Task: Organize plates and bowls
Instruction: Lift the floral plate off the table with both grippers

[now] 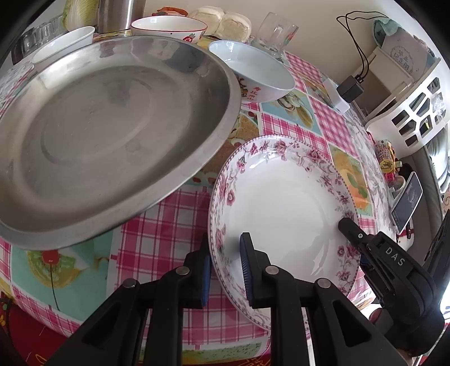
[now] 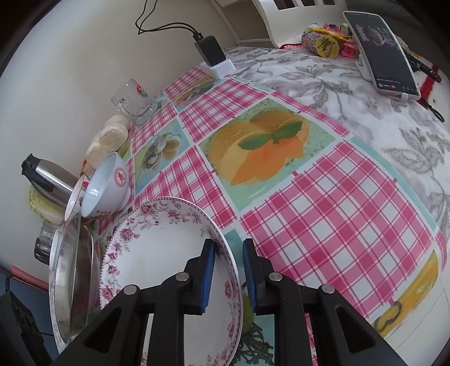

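Note:
A white plate with a pink flower rim (image 1: pixel 284 214) is held tilted above the checked tablecloth. My left gripper (image 1: pixel 225 267) straddles its near left rim with a small gap at the pads. My right gripper (image 2: pixel 228 270) straddles the opposite rim (image 2: pixel 225 247), also with a gap; it shows in the left wrist view (image 1: pixel 365 242). A large steel plate (image 1: pixel 107 135) lies to the left, over another plate. A pale blue bowl (image 1: pixel 253 70), a strawberry bowl (image 1: pixel 168 26) and a small white bowl (image 1: pixel 64 42) stand behind.
A glass mug (image 1: pixel 277 32), steamed buns (image 1: pixel 222 21), a steel flask (image 2: pixel 49 180) and a cabbage stand by the wall. A charger block (image 2: pixel 211 53) and a phone on a stand (image 2: pixel 385 53) lie to the right, on a grey flowered cloth.

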The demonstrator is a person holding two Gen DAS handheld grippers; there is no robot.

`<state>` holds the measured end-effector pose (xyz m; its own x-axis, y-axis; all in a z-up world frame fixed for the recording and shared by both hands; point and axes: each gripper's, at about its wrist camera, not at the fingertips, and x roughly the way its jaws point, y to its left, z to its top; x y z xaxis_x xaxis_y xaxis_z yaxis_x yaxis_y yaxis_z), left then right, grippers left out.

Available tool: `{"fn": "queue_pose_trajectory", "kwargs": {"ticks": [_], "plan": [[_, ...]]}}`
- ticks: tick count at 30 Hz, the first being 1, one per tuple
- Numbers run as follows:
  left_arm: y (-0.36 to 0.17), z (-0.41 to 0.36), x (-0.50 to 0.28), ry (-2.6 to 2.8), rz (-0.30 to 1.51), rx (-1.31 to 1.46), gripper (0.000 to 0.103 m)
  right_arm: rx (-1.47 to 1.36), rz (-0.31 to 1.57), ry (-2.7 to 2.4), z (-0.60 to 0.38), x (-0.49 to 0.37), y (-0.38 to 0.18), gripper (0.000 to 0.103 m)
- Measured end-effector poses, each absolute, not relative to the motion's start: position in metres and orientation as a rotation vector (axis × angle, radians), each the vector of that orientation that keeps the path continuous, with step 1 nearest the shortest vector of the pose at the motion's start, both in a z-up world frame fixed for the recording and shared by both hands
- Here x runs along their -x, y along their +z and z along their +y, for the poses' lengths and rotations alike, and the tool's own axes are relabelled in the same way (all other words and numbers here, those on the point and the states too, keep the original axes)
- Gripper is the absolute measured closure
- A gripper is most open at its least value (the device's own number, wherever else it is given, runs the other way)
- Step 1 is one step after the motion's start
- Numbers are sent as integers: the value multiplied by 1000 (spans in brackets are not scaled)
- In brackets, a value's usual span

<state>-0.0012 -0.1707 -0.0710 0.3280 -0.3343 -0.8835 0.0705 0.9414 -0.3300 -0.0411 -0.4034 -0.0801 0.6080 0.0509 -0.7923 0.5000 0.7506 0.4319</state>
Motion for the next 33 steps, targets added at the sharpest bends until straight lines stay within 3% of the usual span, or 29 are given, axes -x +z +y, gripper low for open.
{"fn": "queue_pose_trajectory", "kwargs": {"ticks": [12, 22, 33], "plan": [[-71, -181, -6, -268, 1175, 194, 82, -606, 887, -274, -396, 34, -79, 80], [-71, -178, -9, -270, 1173, 223, 85, -606, 847, -253, -398, 40, -72, 88], [-62, -183, -7, -307, 1137, 218, 86, -611, 793, -269, -403, 46, -62, 88]]}}
